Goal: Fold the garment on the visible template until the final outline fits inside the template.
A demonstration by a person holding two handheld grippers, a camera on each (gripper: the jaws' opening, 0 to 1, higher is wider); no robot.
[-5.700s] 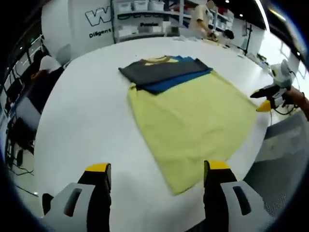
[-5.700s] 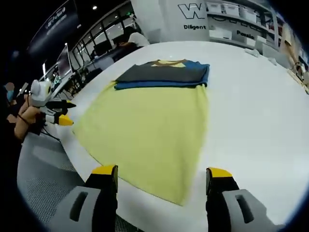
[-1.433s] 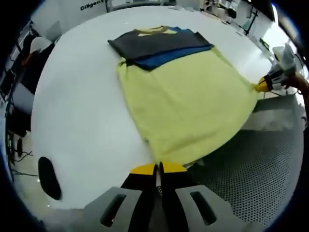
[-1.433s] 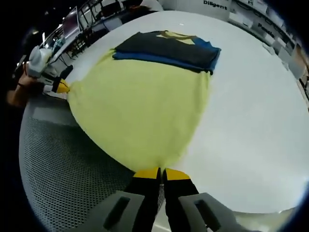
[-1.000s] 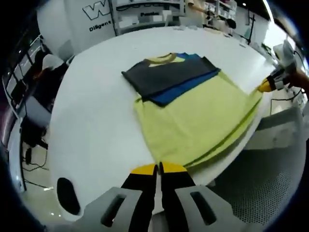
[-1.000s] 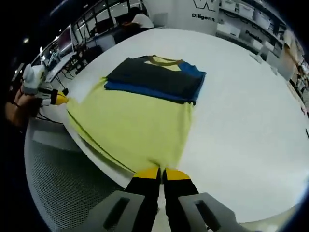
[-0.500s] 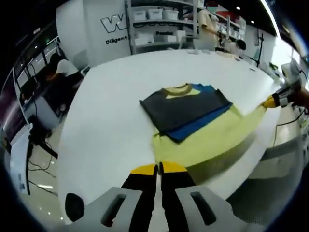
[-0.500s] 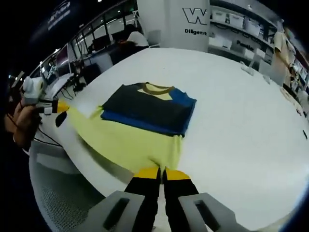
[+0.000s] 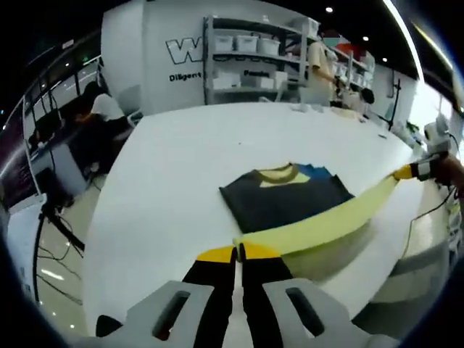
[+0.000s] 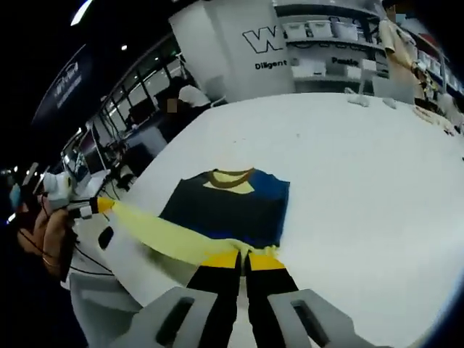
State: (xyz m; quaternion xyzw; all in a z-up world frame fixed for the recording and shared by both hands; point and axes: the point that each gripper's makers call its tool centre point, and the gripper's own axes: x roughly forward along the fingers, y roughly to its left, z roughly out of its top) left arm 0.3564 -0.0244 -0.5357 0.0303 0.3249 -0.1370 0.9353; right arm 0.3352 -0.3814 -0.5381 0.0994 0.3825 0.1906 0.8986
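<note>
At the bottom centre of the left gripper view, the left hand-held gripper (image 9: 238,253) has its yellow-tipped jaws pressed together on a corner of the yellow T-shirt hem (image 9: 319,226). The hem runs as a lifted, taut band from there toward the right edge of the frame, where the other hand-held gripper's yellow tip pinches its far corner. At the bottom centre of the right gripper view, the right hand-held gripper (image 10: 243,259) is likewise clamped on the hem (image 10: 170,234), which stretches to the left of that frame, where the other gripper and the hand (image 10: 51,233) that holds it appear.

Just beyond the raised band, the T-shirt's upper part (image 9: 285,196) lies flat on the white surface (image 9: 174,181), near the frame's middle. It shows dark grey and blue folded sleeves and an olive collar with yellow inside. In the right gripper view the same folded part (image 10: 228,203) sits in the centre, the blue on its right side.

Farther off, at the top of the left gripper view, a white wall (image 9: 167,61) bears a large "W" and below it letters that read "Diligen", both cut off by shelving (image 9: 250,54) holding white bins. In the right gripper view the wall (image 10: 254,51) reads "W" and "Diligent".
</note>
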